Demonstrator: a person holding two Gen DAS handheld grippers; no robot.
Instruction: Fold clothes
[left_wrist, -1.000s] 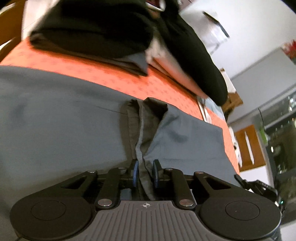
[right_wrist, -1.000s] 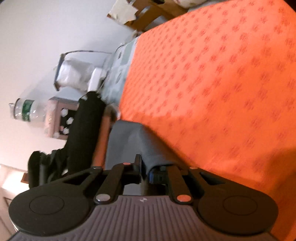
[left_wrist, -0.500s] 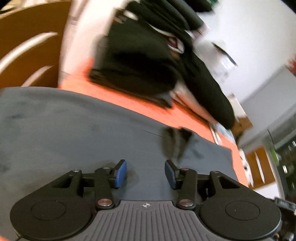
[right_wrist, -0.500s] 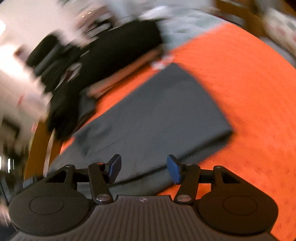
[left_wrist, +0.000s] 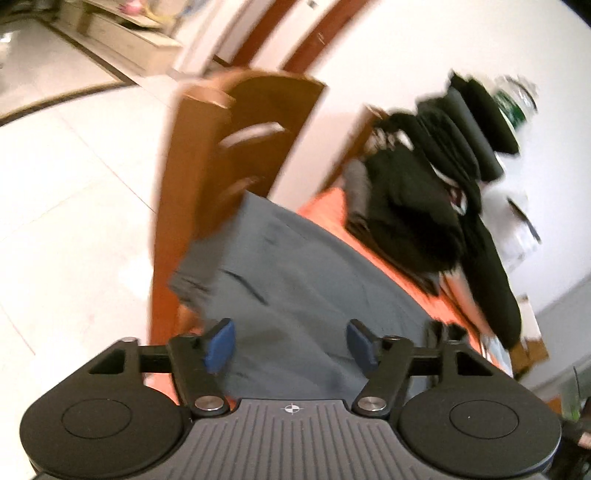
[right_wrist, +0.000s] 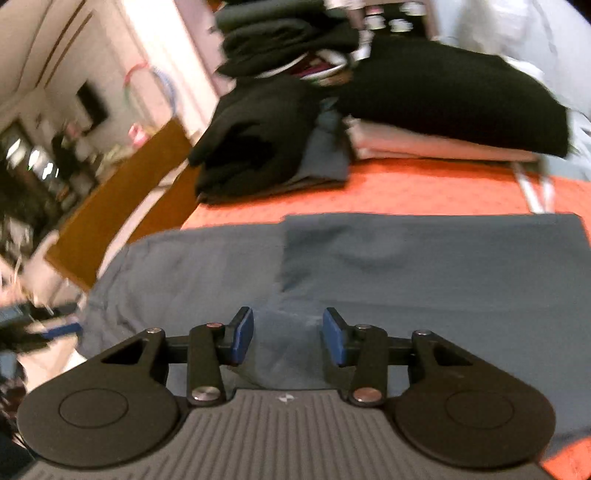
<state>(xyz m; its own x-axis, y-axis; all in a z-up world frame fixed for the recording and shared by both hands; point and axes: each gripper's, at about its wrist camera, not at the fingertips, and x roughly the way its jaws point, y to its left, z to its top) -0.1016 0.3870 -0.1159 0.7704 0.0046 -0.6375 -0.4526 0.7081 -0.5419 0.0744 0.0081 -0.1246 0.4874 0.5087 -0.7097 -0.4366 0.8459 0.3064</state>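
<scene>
We're looking down at the grey garment (right_wrist: 424, 266) lying spread flat on the orange tablecloth (right_wrist: 406, 184), with one part folded over so there's a darker doubled layer on the right and a single layer trailing off to the left toward the table edge. Our right gripper (right_wrist: 288, 334) is hovering just above the near edge of it, jaws apart and nothing clamped, though they've just been closing in a bit. Our left gripper (left_wrist: 291, 341) is sitting over the cloth too, jaws wide apart and just been opening, fabric showing between them but not pinched. At the far side we're seeing a pile of black clothes (right_wrist: 443, 96) stacked on the table, and a wooden chair (left_wrist: 229, 155) standing at the left end. Everything's a bit blurry.
</scene>
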